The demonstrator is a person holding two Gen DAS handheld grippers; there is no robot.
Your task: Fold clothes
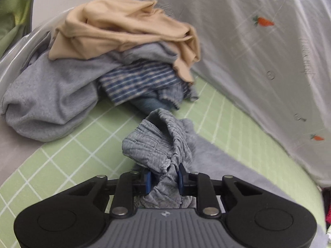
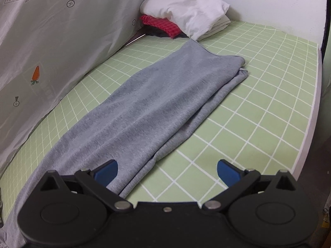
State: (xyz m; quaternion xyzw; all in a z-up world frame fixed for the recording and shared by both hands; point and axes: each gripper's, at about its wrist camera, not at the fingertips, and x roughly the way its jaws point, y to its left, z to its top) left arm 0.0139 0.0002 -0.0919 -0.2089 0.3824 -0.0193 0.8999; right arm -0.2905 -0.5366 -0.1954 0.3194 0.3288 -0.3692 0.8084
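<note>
A pair of grey trousers point(image 2: 161, 103) lies stretched along the green checked bed sheet point(image 2: 258, 107), its legs running toward the pillow. My left gripper point(image 1: 164, 172) is shut on the gathered elastic waistband point(image 1: 157, 142), which bunches up between the blue pads. My right gripper point(image 2: 167, 170) stands open low over the near part of the trousers; its left finger is over the grey cloth and its right finger over bare sheet, with nothing pinched.
A heap of clothes point(image 1: 115, 62) lies beyond the waistband: a tan garment on top, a grey sweatshirt, a blue checked shirt. A grey carrot-print curtain point(image 1: 269, 51) walls one side. A white pillow point(image 2: 186, 10) and red cloth point(image 2: 161, 25) sit at the bed's far end.
</note>
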